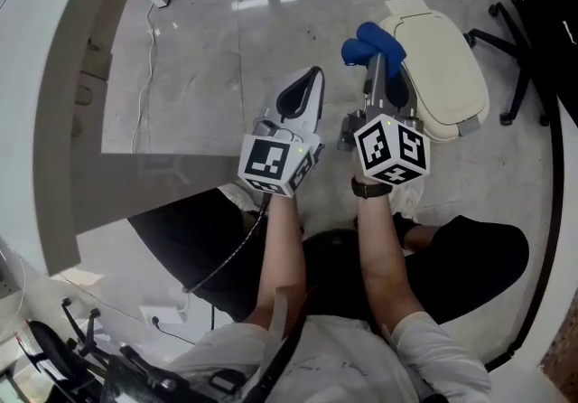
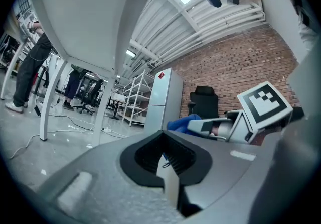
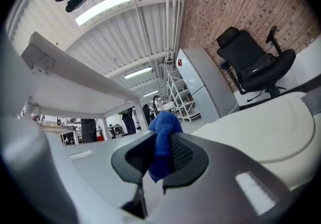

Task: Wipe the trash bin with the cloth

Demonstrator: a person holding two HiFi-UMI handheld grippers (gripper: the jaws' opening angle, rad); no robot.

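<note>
- Over a pale polished floor (image 1: 208, 58), the head view looks steeply down. A seated person holds a two-jaw gripper in each hand, side by side in front of them.
- Right gripper (image 1: 375, 58): its jaws are pinched tight on a bunched blue cloth (image 1: 370, 42). A soft wad pokes out past the tips, probably so fabric rather than plastic meets the surface.
- Trash bin (image 1: 441, 76): cream, lid closed, it stands on the floor just to the right of the cloth. The cloth sits at the bin's left edge; whether they touch cannot be told.
- Left gripper (image 1: 302, 92): its jaws are drawn together with nothing between them. It is held clear of the bin, seemingly just to keep out of the way.
- Wiping looks about to start, and the lid is the nearest face.
</note>
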